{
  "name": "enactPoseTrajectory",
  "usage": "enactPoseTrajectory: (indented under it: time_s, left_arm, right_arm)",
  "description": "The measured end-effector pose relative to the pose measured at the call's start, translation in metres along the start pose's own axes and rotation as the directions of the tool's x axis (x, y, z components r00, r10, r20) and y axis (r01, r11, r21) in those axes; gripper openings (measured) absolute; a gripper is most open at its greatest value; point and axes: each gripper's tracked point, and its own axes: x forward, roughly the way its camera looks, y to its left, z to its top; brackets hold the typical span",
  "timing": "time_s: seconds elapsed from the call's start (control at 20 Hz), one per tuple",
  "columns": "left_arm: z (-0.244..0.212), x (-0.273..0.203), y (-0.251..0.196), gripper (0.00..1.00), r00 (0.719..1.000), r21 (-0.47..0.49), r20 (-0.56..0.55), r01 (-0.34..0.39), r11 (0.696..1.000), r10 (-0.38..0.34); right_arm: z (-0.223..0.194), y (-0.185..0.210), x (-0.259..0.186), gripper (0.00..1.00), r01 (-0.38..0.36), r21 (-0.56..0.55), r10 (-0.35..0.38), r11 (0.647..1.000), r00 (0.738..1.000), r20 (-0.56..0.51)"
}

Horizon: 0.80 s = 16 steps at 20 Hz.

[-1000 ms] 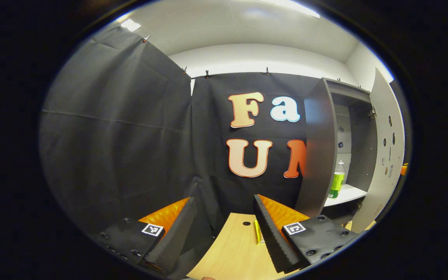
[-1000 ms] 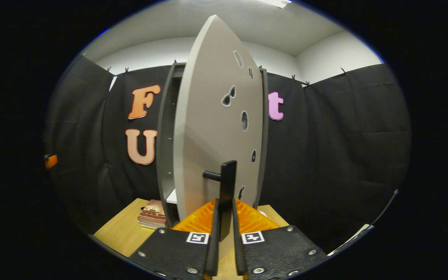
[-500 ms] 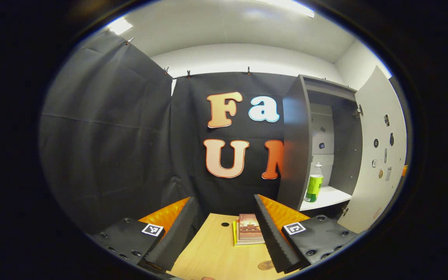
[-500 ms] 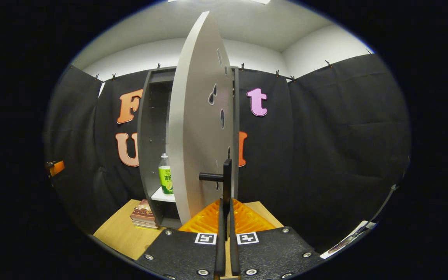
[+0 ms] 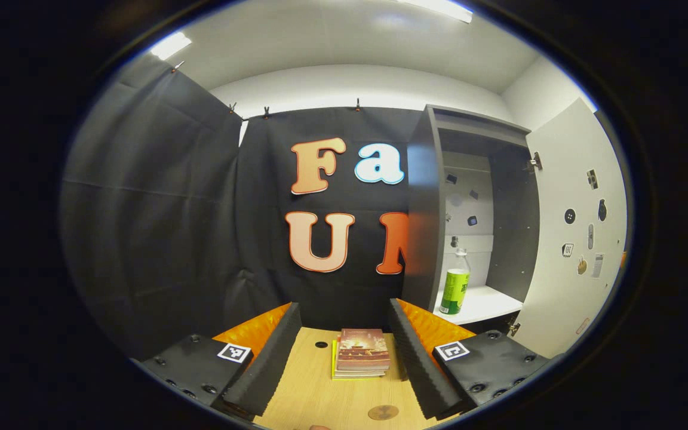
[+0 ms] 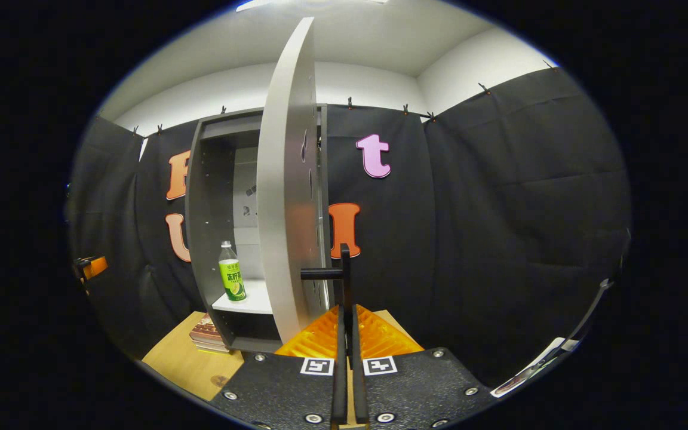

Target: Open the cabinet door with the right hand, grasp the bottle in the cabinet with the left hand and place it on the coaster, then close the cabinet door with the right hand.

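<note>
A clear bottle with a green label (image 5: pixel 455 283) stands upright on the white shelf of the dark grey cabinet (image 5: pixel 421 227), whose pale door (image 5: pixel 571 239) is swung wide. My left gripper (image 5: pixel 343 306) is open and empty, low over the wooden table, well short of the cabinet and to the left of the bottle. A round brown coaster (image 5: pixel 383 412) lies on the table just below it. In the right gripper view, my right gripper (image 6: pixel 346 310) is shut on the black door handle (image 6: pixel 344 275); the door (image 6: pixel 284 197) is seen almost edge-on, and the bottle (image 6: pixel 232 280) stands inside the cabinet.
A small stack of books (image 5: pixel 362 352) lies on the wooden table (image 5: pixel 308 388) between my left fingers, in front of the cabinet's left side. The booth's black cloth hangs behind and to both sides. The other gripper (image 6: pixel 90 266) peeks in at the far left of the right gripper view.
The right gripper has pulled the door further open, baring the bottle and shelf. The left gripper view has swung toward the cabinet; the books and coaster have come into sight.
</note>
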Motion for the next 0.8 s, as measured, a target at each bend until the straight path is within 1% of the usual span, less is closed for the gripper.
enactPoseTrajectory:
  time_s: [0.3,0.5,0.7,0.8]
  left_arm:
    - [-0.008,0.018,-0.057,0.96,0.998,0.012,-0.021,0.058,0.998,-0.057]
    - [-0.009,0.038,-0.103,0.96,0.993,0.005,-0.016,0.116,0.993,-0.116]
    - [-0.016,0.065,-0.157,0.96,0.981,-0.005,-0.019,0.191,0.982,-0.191]
    - [-0.022,0.08,-0.184,0.96,0.972,-0.016,-0.028,0.231,0.973,-0.232]
  right_arm:
    - [0.0,-0.017,0.002,0.04,-0.059,0.026,0.059,0.998,0.998,0.003]
    - [-0.006,-0.019,-0.003,0.04,-0.096,-0.005,0.096,0.995,0.995,-0.009]
    - [-0.011,-0.023,-0.015,0.04,-0.13,0.063,0.132,0.99,0.991,-0.021]
    - [-0.014,-0.028,-0.021,0.05,-0.129,0.072,0.131,0.989,0.991,-0.027]
